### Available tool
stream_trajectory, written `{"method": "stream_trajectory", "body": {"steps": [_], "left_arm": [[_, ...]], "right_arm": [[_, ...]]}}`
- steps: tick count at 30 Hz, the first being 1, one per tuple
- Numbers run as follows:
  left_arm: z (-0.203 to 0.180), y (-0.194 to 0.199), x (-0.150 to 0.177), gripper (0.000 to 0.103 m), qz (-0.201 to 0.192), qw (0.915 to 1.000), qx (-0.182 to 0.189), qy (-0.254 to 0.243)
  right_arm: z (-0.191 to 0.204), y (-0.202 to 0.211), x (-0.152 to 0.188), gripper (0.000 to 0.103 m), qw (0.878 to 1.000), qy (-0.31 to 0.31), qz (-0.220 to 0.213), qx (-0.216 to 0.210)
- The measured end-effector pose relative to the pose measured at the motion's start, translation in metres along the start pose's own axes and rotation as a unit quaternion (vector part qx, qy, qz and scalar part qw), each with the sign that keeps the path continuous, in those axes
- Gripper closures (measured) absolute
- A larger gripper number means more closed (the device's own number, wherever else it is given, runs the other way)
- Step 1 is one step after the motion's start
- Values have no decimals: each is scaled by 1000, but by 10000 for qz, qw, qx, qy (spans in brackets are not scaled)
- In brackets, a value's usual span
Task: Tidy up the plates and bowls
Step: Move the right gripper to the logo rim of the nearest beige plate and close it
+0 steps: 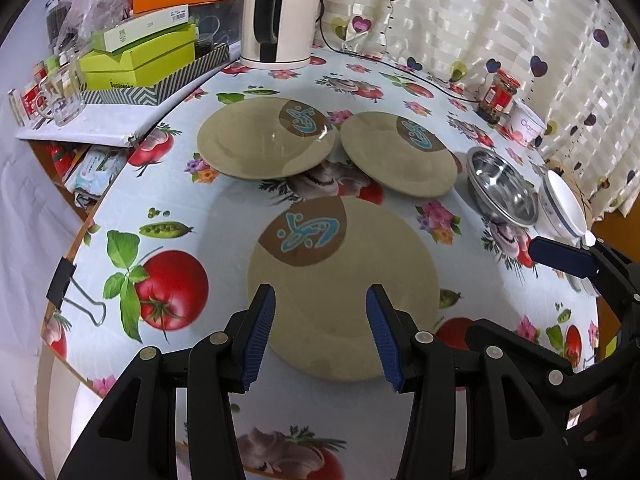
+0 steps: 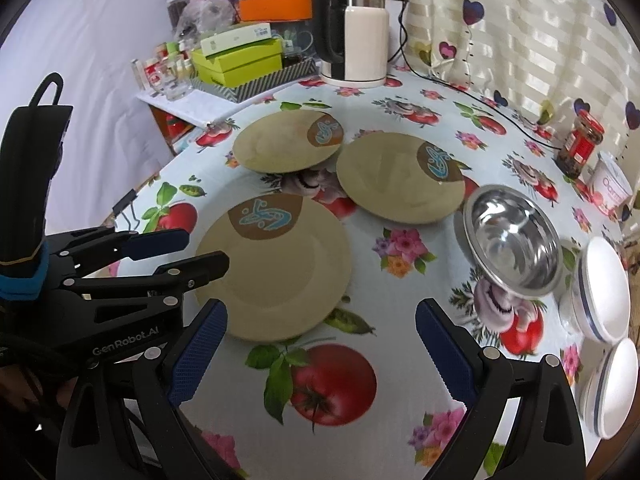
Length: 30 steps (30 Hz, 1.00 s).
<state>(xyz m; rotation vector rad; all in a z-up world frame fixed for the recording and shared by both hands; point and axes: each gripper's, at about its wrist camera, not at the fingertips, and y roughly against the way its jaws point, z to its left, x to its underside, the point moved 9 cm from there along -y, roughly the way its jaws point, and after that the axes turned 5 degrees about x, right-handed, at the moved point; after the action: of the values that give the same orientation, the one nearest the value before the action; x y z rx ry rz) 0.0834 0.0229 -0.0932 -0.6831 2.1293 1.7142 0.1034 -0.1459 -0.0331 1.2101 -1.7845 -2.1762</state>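
Three beige plates with a brown-and-blue motif lie on the flowered tablecloth: a near one [image 1: 344,280] [image 2: 272,268], a far left one [image 1: 264,144] [image 2: 288,142] and a far right one [image 1: 400,152] [image 2: 400,178]. A steel bowl [image 1: 502,186] [image 2: 514,242] sits to their right, beside a white bowl [image 1: 564,204] [image 2: 604,288] and a second white bowl [image 2: 612,388]. My left gripper [image 1: 320,328] [image 2: 200,248] is open and empty over the near plate's front edge. My right gripper [image 2: 320,356] [image 1: 560,256] is open and empty above the tablecloth, right of the near plate.
A kettle [image 1: 280,12] [image 2: 352,32] stands at the back, with its cord along the curtain. Boxes on a tray [image 1: 144,60] [image 2: 240,64] and small jars sit at the back left. A red-lidded jar [image 2: 580,146] and a tub [image 2: 612,184] stand at the right. A binder clip [image 1: 64,284] grips the table's left edge.
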Motion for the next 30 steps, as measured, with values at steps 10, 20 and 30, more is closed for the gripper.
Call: {"method": "stream_trajectory", "body": {"steps": [10,20,30], "left_arm": [[23,-12,-25,54,10,9996,158,227],[51,-22,-62,54,-163,9988,238,395],[87,-46,-91,54,-260,9974,162,648]], "right_arm": [[-3,-19,-30,16,10000,91,-11,-1],[-5,-42,-71,28,9997,182,-36,-149],[-2,-85,-112,45,9993,209,109,-279]]}}
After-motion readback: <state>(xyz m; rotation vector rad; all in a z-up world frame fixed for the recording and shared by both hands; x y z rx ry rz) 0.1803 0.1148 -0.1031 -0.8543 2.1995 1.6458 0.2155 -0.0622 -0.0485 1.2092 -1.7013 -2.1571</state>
